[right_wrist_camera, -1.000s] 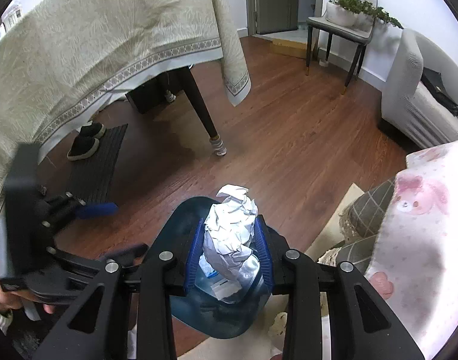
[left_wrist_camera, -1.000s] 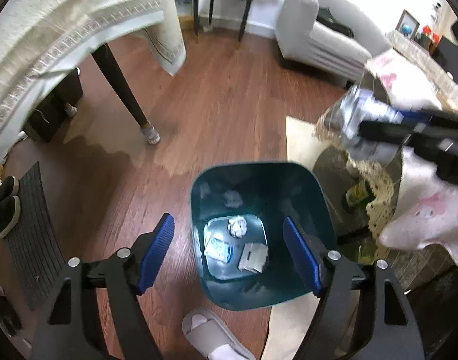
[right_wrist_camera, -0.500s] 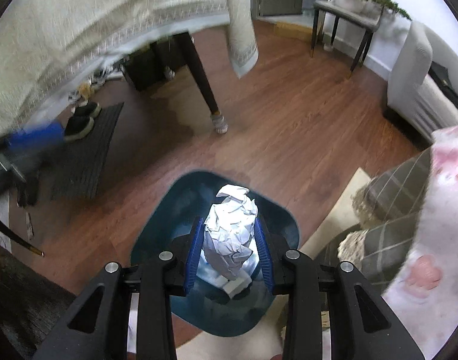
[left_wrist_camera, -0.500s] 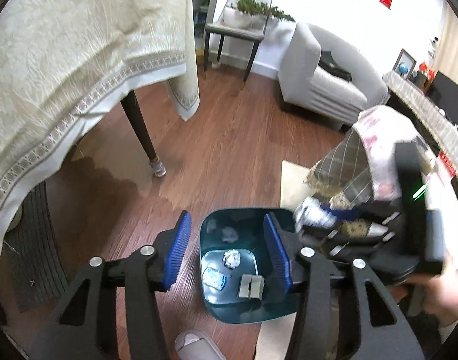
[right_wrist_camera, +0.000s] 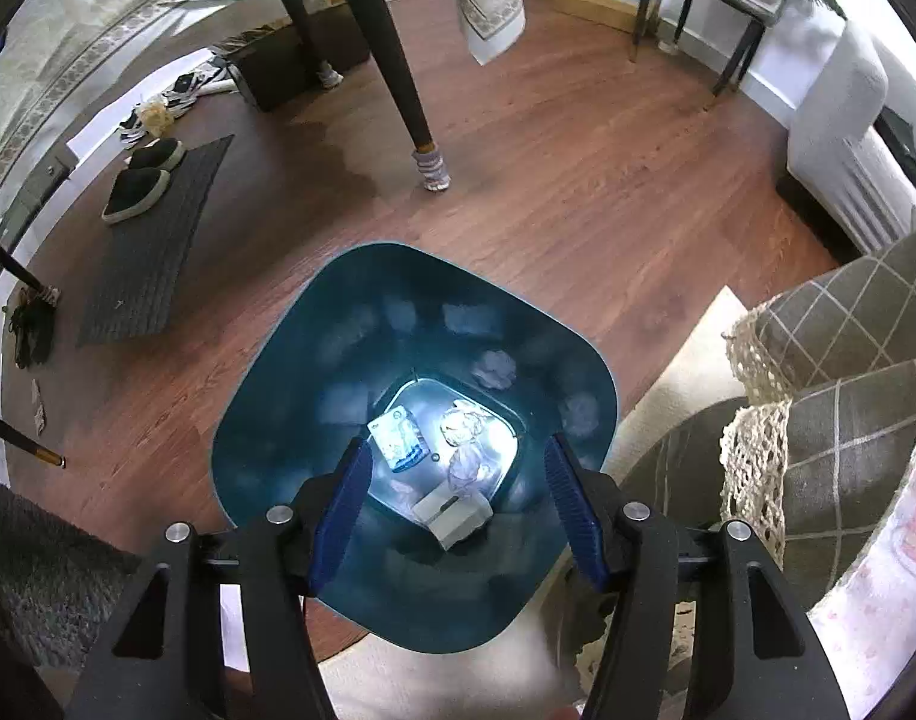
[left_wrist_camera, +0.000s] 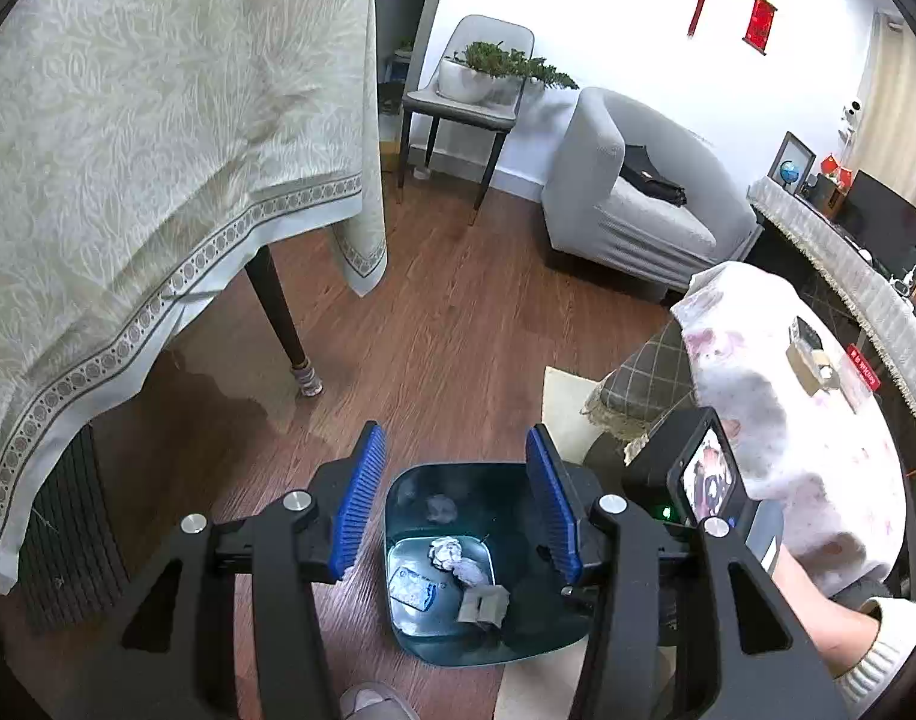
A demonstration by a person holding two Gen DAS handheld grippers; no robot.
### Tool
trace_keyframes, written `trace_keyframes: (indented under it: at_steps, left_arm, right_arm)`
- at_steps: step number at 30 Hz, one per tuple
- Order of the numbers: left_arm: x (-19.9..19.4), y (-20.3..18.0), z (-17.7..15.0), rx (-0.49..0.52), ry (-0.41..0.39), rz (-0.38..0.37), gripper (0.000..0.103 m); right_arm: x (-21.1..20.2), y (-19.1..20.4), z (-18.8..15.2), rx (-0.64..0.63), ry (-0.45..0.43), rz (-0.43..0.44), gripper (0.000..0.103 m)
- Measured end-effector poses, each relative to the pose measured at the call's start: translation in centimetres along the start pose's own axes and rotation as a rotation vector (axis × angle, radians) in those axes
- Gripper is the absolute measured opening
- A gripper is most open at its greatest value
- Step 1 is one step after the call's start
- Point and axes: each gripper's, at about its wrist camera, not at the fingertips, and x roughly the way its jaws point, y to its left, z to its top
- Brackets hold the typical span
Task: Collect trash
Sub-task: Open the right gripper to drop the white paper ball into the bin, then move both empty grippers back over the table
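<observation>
A teal trash bin (right_wrist_camera: 266,420) stands on the wood floor, also in the left wrist view (left_wrist_camera: 518,642). Inside lie crumpled paper (right_wrist_camera: 461,426), a blue-and-white wrapper (right_wrist_camera: 401,441) and a small white box (right_wrist_camera: 455,516); they also show in the left wrist view as paper (left_wrist_camera: 446,552), wrapper (left_wrist_camera: 413,591) and box (left_wrist_camera: 485,603). My right gripper (right_wrist_camera: 455,510) is open and empty, right above the bin's mouth. My left gripper (left_wrist_camera: 455,504) is open and empty, higher above the bin. The right gripper's body (left_wrist_camera: 698,486) shows at the right of the left wrist view.
A dining table with a beige cloth (left_wrist_camera: 158,180) and a dark leg (right_wrist_camera: 398,78) stands to the left. A grey armchair (left_wrist_camera: 632,204), a chair with a planter (left_wrist_camera: 470,96), a draped table (left_wrist_camera: 794,420), a doormat with slippers (right_wrist_camera: 152,228) and a cream rug (right_wrist_camera: 668,372) surround the bin.
My right gripper opened and the crumpled paper it held dropped into the bin. My left gripper rose and pulled back from the bin.
</observation>
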Motion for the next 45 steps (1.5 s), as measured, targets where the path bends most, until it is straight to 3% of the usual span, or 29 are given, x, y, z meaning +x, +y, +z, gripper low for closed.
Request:
trace_keyframes:
  at_steps: [10,21,31,41,45]
  left_arm:
    - [-2.0,-2.6,2.0,0.019,-0.066,-0.027,0.051]
    - [-3.4,-7.1,3.8,0.058,-0.127,-0.065,0.052]
    - [-2.4,-11.4,4.6,0.095,-0.129,-0.118,0.055]
    - [-0.5,-17.7,5.0,0.140,-0.130,-0.200,0.076]
    - [1.1,-20.3,4.8,0.166,-0.107,-0.211,0.079]
  right_arm:
    - [-7.7,0.4,0.9,-0.054,-0.182,-0.003,0.061]
    - [-15.5,-1.9,0.7,-0.016,-0.343,-0.008,0.061]
    - [-19.3,-6.0,-1.4,0.042,-0.404,-0.072,0.061]
    - [-21.7,-12.7,-5.2,0.141,-0.425,-0.155,0.061]
    - [-22.6,-15.6,-6.9,0.184,-0.430,-0.189,0.061]
